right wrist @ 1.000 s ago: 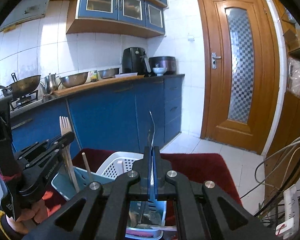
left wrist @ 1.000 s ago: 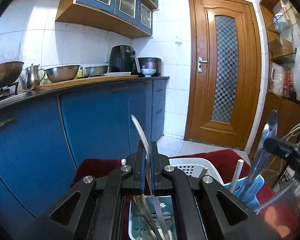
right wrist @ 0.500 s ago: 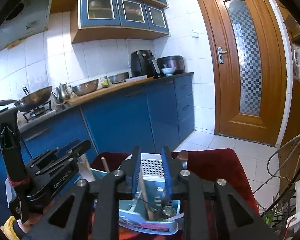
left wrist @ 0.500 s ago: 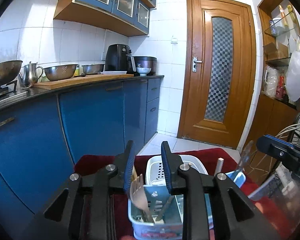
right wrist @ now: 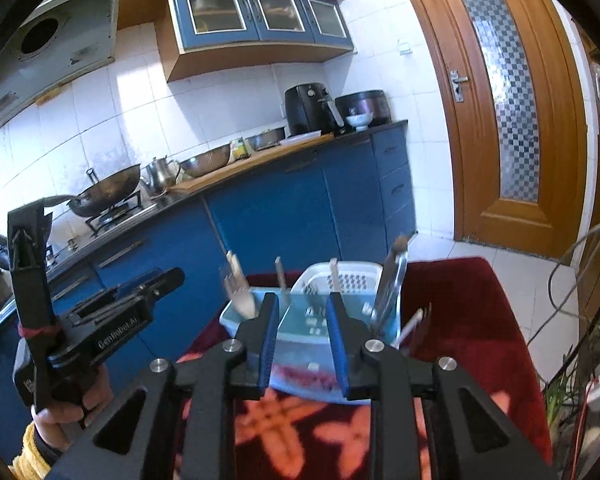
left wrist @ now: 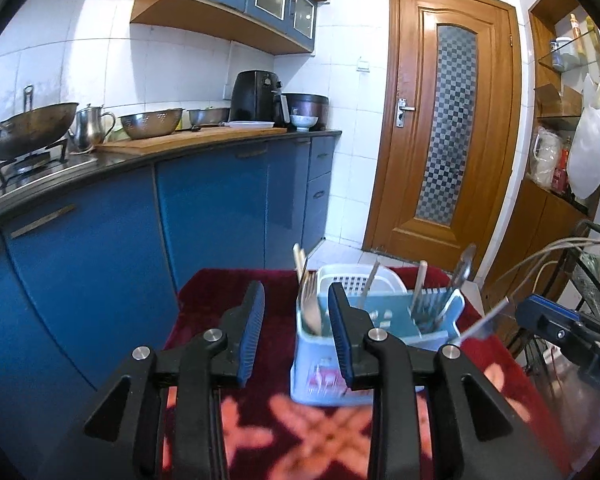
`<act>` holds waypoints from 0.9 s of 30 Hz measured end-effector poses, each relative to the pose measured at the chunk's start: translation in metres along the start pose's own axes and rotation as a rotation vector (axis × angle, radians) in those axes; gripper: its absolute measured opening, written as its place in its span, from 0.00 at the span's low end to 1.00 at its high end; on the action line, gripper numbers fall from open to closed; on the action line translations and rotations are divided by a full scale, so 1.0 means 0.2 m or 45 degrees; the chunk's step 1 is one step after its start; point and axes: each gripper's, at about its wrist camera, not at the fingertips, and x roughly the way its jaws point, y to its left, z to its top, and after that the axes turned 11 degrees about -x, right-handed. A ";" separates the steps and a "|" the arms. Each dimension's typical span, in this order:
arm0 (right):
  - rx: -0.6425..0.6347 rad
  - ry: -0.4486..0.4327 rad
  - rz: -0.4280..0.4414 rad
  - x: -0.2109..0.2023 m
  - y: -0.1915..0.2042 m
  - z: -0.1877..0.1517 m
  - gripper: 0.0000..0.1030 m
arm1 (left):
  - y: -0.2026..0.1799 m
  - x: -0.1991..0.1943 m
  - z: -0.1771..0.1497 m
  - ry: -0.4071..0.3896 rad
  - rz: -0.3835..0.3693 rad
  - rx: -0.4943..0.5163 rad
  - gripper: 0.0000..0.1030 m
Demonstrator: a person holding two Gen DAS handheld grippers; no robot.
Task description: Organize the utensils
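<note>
- A second ago each gripper was clamped on a utensil above the caddy (left wrist: 376, 344); now both tools are released and nothing sits between their pads.
- The left gripper (left wrist: 296, 320) is opening; the right gripper (right wrist: 302, 330) is parted.
- The utensils (right wrist: 240, 294) stand in the caddy near the far edge of the red cloth (left wrist: 220, 292).
- Both look delivered; judging by this, another pick comes next.

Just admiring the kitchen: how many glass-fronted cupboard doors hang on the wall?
3, side by side in the wall cupboard above the counter: left door, middle door, right door. None looks hidden.
</note>
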 end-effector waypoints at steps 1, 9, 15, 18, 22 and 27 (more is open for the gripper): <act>0.002 0.005 0.004 -0.02 0.01 -0.03 0.27 | 0.01 -0.03 -0.02 0.005 0.011 0.005 0.36; -0.006 0.064 -0.003 -0.12 0.09 -0.27 0.31 | 0.08 -0.21 -0.29 0.114 0.033 -0.028 0.36; -0.040 0.090 -0.046 -0.14 0.13 -0.46 0.39 | 0.08 -0.20 -0.52 0.176 0.015 -0.047 0.36; -0.052 0.089 -0.067 -0.12 0.15 -0.54 0.44 | 0.06 -0.15 -0.62 0.187 0.031 -0.026 0.37; -0.064 0.112 -0.089 -0.08 0.14 -0.62 0.46 | 0.03 -0.05 -0.68 0.205 0.028 -0.001 0.37; -0.043 0.098 -0.118 -0.03 0.10 -0.70 0.56 | 0.01 0.01 -0.74 0.199 0.007 0.002 0.46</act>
